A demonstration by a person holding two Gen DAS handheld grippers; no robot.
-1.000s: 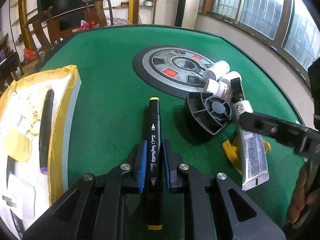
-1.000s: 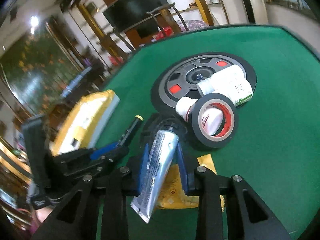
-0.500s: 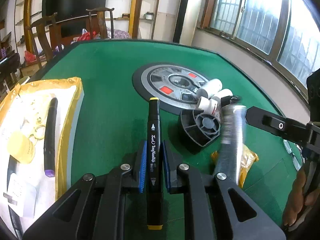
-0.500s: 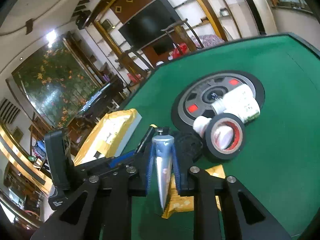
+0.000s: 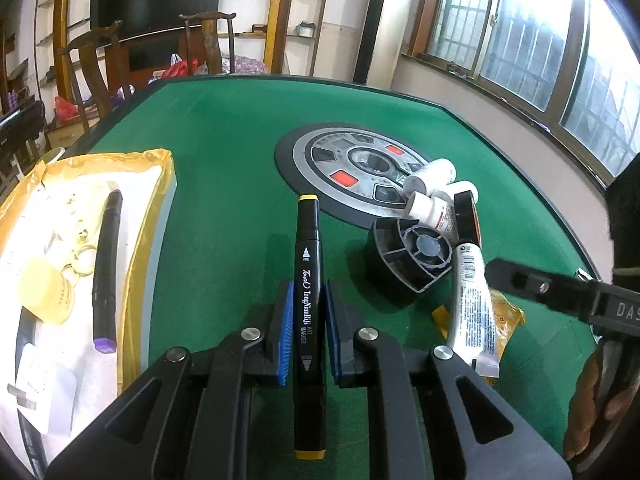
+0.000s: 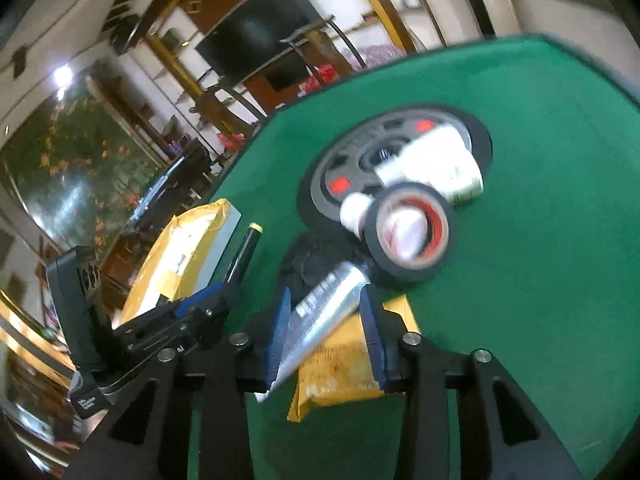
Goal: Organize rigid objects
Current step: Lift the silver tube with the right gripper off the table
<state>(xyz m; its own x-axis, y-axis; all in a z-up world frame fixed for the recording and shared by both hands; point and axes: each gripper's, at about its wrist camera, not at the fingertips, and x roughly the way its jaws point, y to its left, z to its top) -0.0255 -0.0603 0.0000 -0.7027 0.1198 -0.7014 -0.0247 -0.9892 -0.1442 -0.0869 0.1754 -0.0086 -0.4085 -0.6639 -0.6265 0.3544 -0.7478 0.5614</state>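
Note:
My left gripper (image 5: 308,286) is shut on a black marker with yellow ends (image 5: 307,248), held lengthwise above the green table. In the right wrist view my right gripper (image 6: 325,320) has its jaws opening. A silver tube (image 6: 320,312) lies slantwise and loose between the blue pads. From the left wrist view that silver tube (image 5: 472,304) rests with its cap against a black plastic reel (image 5: 412,256) and its tail on a yellow packet (image 5: 506,316). One right finger (image 5: 520,280) shows just beside it.
A yellow-lined tray (image 5: 160,208) at the left holds a black pen with a purple end (image 5: 106,264), a round yellow tag and rings. A black tape roll (image 6: 412,232) and white bottles (image 6: 436,164) lie by the round centre panel (image 5: 320,148). Chairs stand behind the table.
The right jaws have spread apart and the silver tube has tipped from standing on edge to lying slantwise, down onto the yellow packet. The left gripper keeps the marker as before.

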